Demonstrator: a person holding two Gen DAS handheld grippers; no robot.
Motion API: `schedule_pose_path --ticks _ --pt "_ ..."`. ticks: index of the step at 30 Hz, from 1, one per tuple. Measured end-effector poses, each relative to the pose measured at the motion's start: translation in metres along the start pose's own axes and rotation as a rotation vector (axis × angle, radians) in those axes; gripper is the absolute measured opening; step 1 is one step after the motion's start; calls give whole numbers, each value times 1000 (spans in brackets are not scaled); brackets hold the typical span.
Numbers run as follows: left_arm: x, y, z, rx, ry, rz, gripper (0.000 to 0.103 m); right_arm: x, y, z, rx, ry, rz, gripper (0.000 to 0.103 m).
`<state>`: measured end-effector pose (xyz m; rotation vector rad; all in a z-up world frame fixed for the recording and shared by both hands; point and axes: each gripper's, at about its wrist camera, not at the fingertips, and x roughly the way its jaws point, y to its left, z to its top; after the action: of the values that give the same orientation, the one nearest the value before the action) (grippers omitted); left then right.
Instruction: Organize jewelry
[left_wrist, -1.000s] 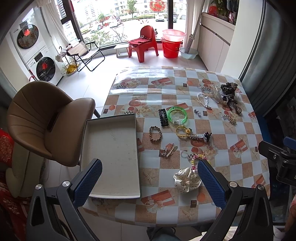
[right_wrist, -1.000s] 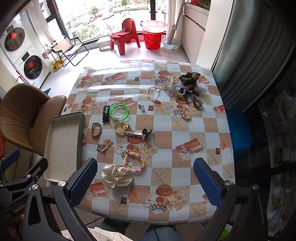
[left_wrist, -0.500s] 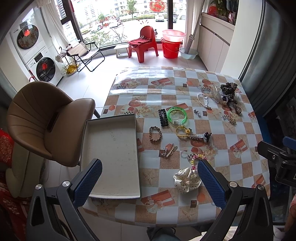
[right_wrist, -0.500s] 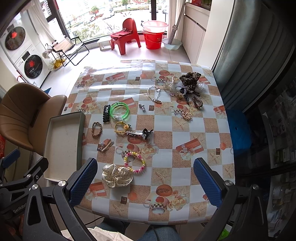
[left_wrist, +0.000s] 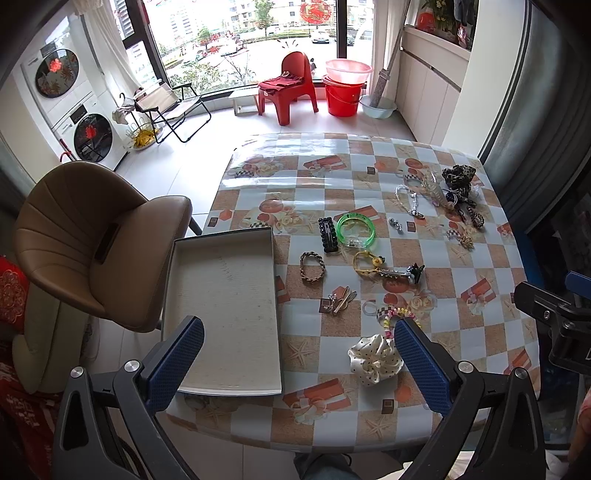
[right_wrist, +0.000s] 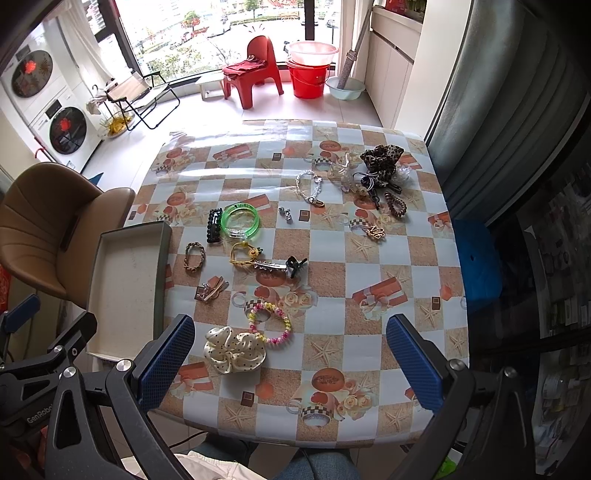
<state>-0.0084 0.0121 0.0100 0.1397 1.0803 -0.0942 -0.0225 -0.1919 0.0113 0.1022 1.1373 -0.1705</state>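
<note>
Jewelry and hair pieces lie scattered on the checkered table: a green bangle (left_wrist: 356, 230) (right_wrist: 241, 222), a black hair clip (left_wrist: 327, 240), a braided bracelet (left_wrist: 312, 266), a yellow cord loop (left_wrist: 365, 261), a claw clip (right_wrist: 293, 266), a pastel bead bracelet (right_wrist: 271, 323) and a cream dotted scrunchie (left_wrist: 375, 360) (right_wrist: 234, 350). An empty grey tray (left_wrist: 225, 314) (right_wrist: 125, 291) sits at the table's left edge. My left gripper (left_wrist: 299, 363) hovers open over the near edge. My right gripper (right_wrist: 290, 360) is open too, high above the scrunchie.
More pieces are heaped at the far right corner around a leopard scrunchie (right_wrist: 380, 158). A brown chair (left_wrist: 85, 236) stands left of the tray. A red chair (left_wrist: 286, 86) and red bucket (left_wrist: 343, 98) stand by the window. The right gripper's body (left_wrist: 554, 317) shows at the left view's right edge.
</note>
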Motion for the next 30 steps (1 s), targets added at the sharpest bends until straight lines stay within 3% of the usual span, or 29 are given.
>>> schedule_pose_path --ticks 30 --pt "8 -1 -1 -8 17 -19 103 6 0 3 -3 2 -1 103"
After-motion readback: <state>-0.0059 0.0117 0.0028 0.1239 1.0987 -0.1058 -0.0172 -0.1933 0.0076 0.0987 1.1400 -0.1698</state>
